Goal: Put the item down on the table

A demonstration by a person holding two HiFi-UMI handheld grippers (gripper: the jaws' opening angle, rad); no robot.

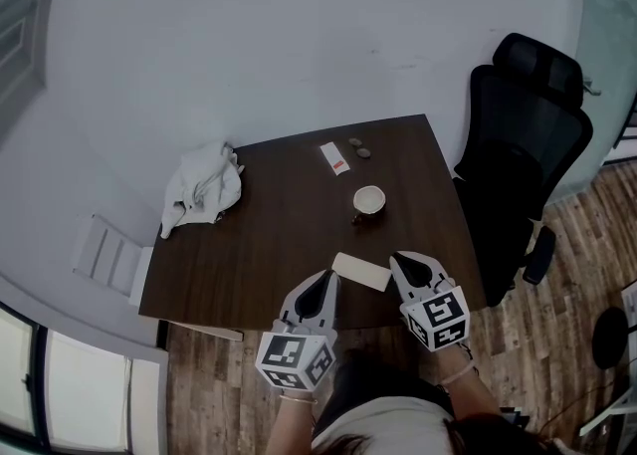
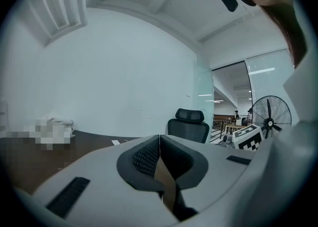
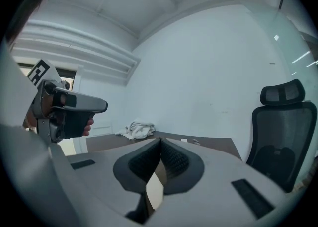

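Pale walls are framing a dark bench (image 1: 279, 244), with a crumpled cloth (image 1: 202, 187) lying at its far left, well apart from the work.

Near the front edge, the left tool (image 1: 326, 279) is hovering with its jaws clenched tip to tip and nothing between them. Just to its right, the card (image 1: 360, 271) is lying flat on the bench, between the two tools and free of both. The right tool (image 1: 399, 260) is pointing in from the card's other end, its jaws also pressed together and empty, its tip just beside the card's corner.

The putting down is looking done, so the danger is now sitting in the retreat. Either shut tip is riding close enough to catch the card, and a low sideways pull could be dragging it toward the front edge and off. A forward swing of the right tool could be reaching the cup (image 1: 369, 201) standing beyond the card. The chair (image 1: 518, 144) at the right is crowding that side, so a wide outward sweep could be clipping it.
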